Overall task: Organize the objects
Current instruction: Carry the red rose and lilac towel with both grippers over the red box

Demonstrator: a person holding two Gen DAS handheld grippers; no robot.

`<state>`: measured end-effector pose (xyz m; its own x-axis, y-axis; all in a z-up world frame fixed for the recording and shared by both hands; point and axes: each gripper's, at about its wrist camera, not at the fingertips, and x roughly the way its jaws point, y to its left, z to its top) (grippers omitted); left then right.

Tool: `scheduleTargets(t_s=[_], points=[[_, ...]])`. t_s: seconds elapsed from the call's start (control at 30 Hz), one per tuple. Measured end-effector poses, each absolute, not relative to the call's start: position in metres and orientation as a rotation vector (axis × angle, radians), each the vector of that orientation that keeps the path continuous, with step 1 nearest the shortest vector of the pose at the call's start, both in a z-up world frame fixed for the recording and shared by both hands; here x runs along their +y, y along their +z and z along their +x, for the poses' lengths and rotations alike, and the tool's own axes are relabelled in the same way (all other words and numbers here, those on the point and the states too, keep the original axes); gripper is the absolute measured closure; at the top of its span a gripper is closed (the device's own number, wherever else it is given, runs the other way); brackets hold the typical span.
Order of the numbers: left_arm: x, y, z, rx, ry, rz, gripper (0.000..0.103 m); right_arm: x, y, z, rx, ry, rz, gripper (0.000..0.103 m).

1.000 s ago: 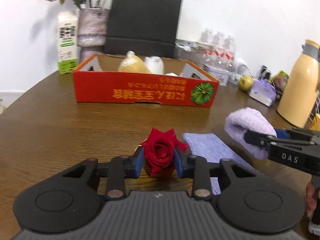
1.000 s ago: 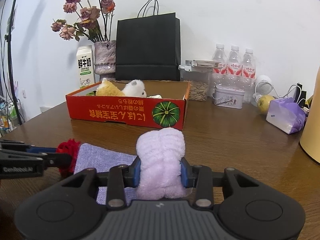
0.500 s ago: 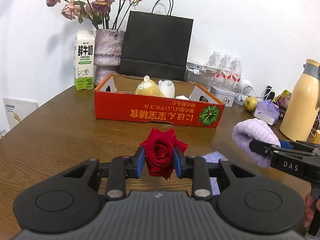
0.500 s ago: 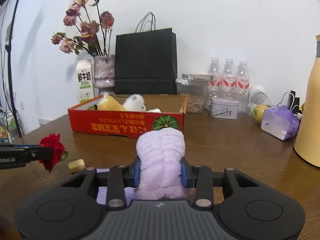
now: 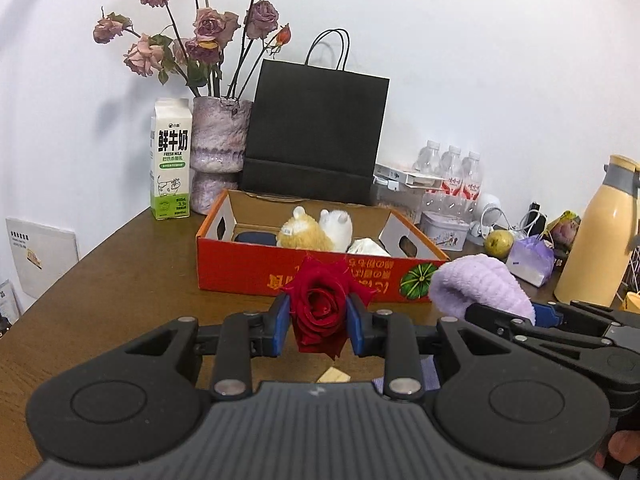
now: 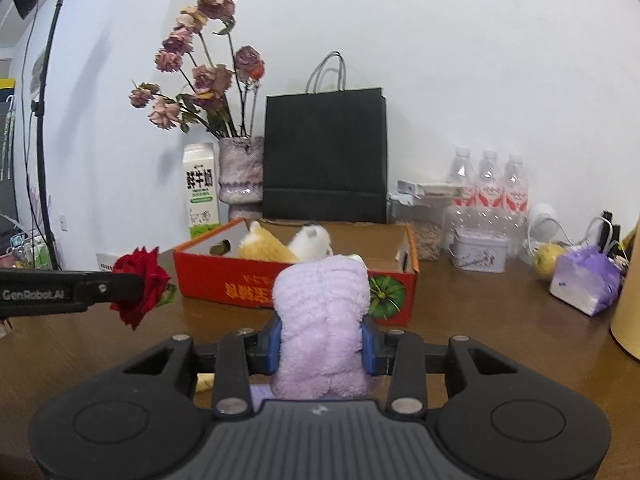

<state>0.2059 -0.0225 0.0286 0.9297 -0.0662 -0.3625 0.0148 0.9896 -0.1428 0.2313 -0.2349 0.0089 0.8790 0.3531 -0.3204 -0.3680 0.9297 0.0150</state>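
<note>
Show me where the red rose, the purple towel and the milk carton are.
red rose [image 5: 319, 312], left wrist view, centre of the bloom.
purple towel [image 6: 322, 312], right wrist view, middle of the roll.
milk carton [image 5: 171, 160], left wrist view, front label.

At twelve o'clock the red box bars the way, its open top crowded by two plush toys, while bare table lies at ten o'clock.

Brown wooden table, red box, milk carton, vase, black bag
</note>
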Motion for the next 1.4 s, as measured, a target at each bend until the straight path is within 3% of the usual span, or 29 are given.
scheduleTargets(t_s=[0.8, 1.4], points=[[0.009, 0.055, 0.300, 0.360, -0.026, -0.195, 0.073, -0.207, 0.047, 0.309, 0.254, 0.385, -0.004, 0.067], [0.012, 0.051, 0.374, 0.361, -0.008, -0.169, 0.073, -0.210, 0.033, 0.390, 0.307, 0.373, 0.000, 0.067]])
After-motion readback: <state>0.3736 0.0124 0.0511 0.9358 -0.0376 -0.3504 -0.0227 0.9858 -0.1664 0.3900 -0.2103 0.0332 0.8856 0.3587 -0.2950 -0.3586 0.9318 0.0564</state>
